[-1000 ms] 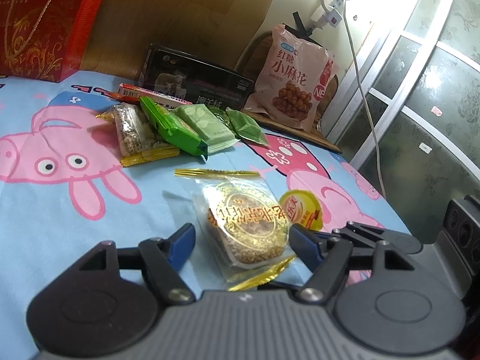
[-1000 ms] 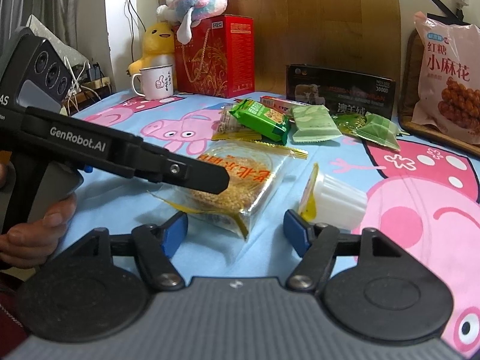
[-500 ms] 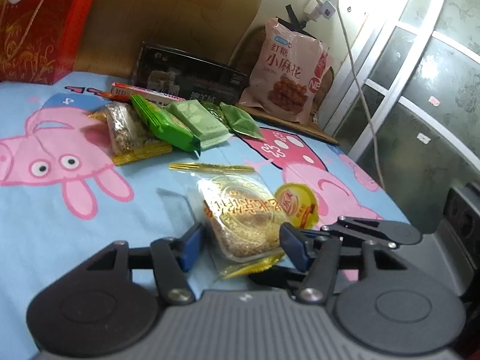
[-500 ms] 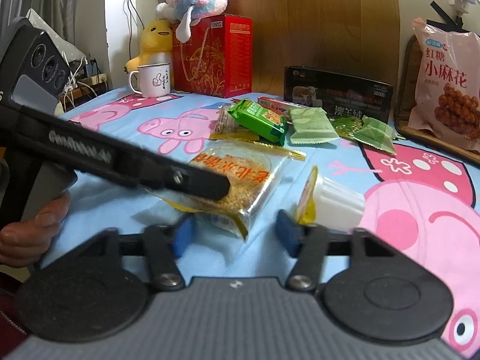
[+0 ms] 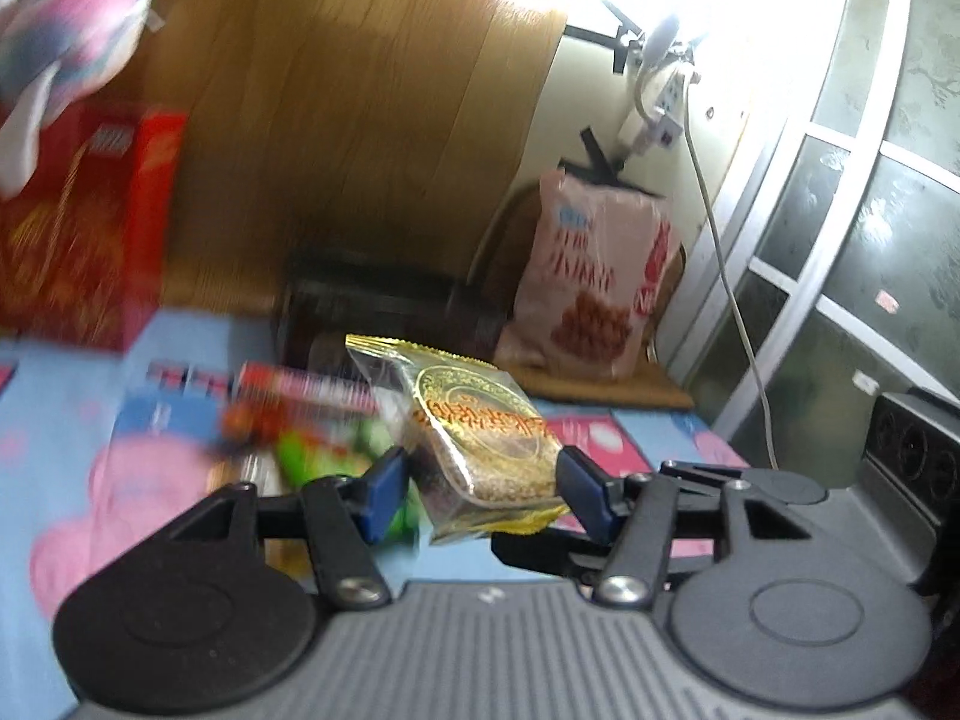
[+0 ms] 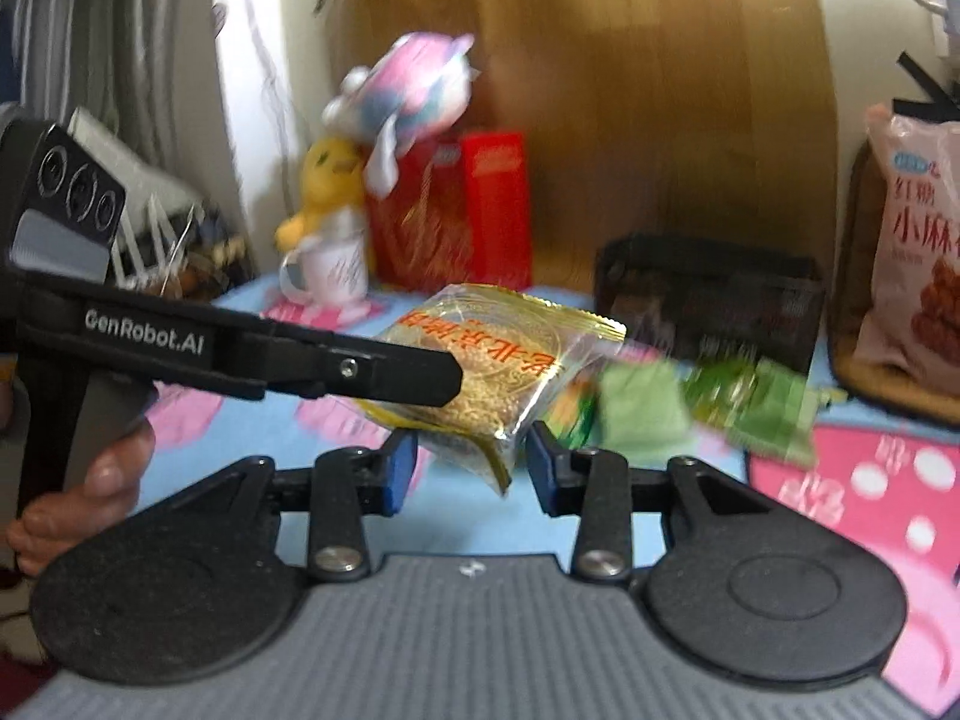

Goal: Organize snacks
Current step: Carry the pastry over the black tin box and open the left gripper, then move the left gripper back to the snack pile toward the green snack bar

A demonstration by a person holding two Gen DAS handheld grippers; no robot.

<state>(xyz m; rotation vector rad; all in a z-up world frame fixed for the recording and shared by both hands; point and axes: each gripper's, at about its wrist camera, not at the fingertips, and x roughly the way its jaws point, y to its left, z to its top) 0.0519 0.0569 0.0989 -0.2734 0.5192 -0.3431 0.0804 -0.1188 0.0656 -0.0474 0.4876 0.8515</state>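
A clear, gold-edged sesame cake packet (image 5: 480, 420) hangs above the pig-print tablecloth (image 5: 72, 480), tilted. My left gripper (image 5: 483, 480) is shut on it, both blue pads pressing its sides. In the right wrist view the same packet (image 6: 498, 354) sits between the pads of my right gripper (image 6: 471, 462), whose jaws are closing and pinch the packet's near corner. The left gripper's black finger (image 6: 390, 369) reaches in from the left onto the packet, with a person's hand (image 6: 90, 492) on its handle.
Green snack packets (image 6: 642, 414) lie blurred on the cloth behind. A black box (image 6: 708, 294), a pink bag of fried twists (image 6: 918, 252), a red box (image 6: 480, 210) with a plush toy on it, and a white mug (image 6: 336, 267) line the back.
Both grippers closed on the sesame cake packet and raised it off the table. The yellow jelly cup beside it has dropped out of view.
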